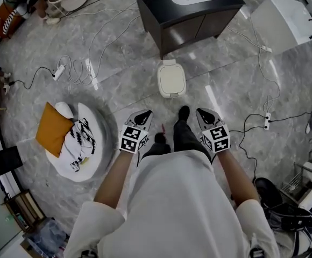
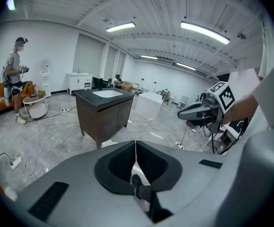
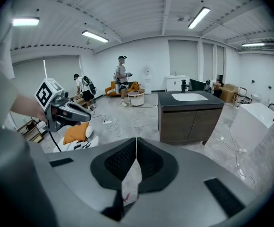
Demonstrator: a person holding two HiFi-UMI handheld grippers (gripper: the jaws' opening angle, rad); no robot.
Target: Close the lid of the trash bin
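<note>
your left gripper (image 1: 143, 115): jaws pressed together, empty | your right gripper (image 1: 202, 113): jaws pressed together, empty | your forearms: both stretched forward, grippers side by side, apart, tilted downward

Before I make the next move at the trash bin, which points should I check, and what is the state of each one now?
1. Trash bin lid down: ok, it looks flat and closed in the head view.
2. Lid fully seated all round: cannot tell from above.
3. Left gripper empty: ok, jaws together on nothing.
4. Right gripper empty: ok, jaws together on nothing.
5. Both grippers apart from the trash bin lid: ok.
</note>
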